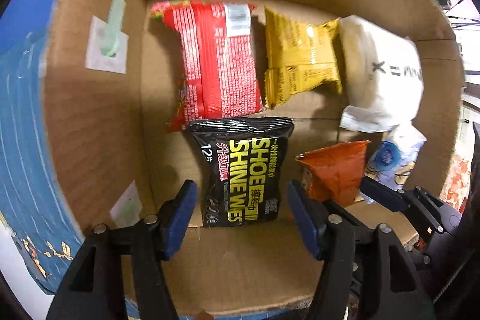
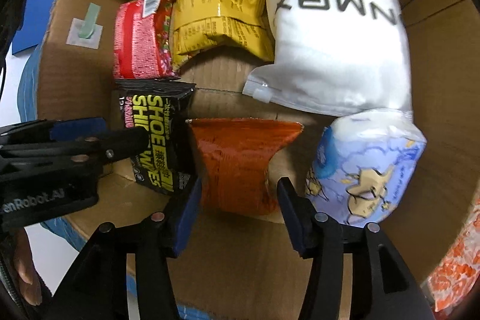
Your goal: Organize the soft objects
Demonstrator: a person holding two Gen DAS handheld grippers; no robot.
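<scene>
A: Left wrist view first. What's in the cardboard box (image 1: pixel 90 110)?

B: On its floor, a red noodle packet (image 1: pixel 216 62) lies at the far left, a yellow packet (image 1: pixel 300 56) just to its right, and a white pouch (image 1: pixel 384 68) further right. Nearer, a black shoe-wipes pack (image 1: pixel 243 173) touches the red packet's near edge.

A: And the left tool (image 1: pixel 241 215)?

B: Spread wide above the box, its blue pads either side of the wipes pack's near end, gripping nothing. To the right, an orange packet (image 1: pixel 336 173) sits against the right tool's finger, with a pale blue tissue pack (image 1: pixel 396 158) beyond it.

A: Now the right wrist view.

B: The right tool (image 2: pixel 237 215) has its fingers on both flanks of the orange packet (image 2: pixel 240 164), which looks squeezed narrow at the middle, so it is pinching that packet. The tissue pack (image 2: pixel 369 170) lies just right, the white pouch (image 2: pixel 339 41) beyond it at the far right.

A: The left side?

B: The left tool (image 2: pixel 99 131) reaches in from the left over the wipes pack (image 2: pixel 159 140); the red (image 2: pixel 141 41) and yellow (image 2: pixel 222 20) packets lie along the far wall.
</scene>
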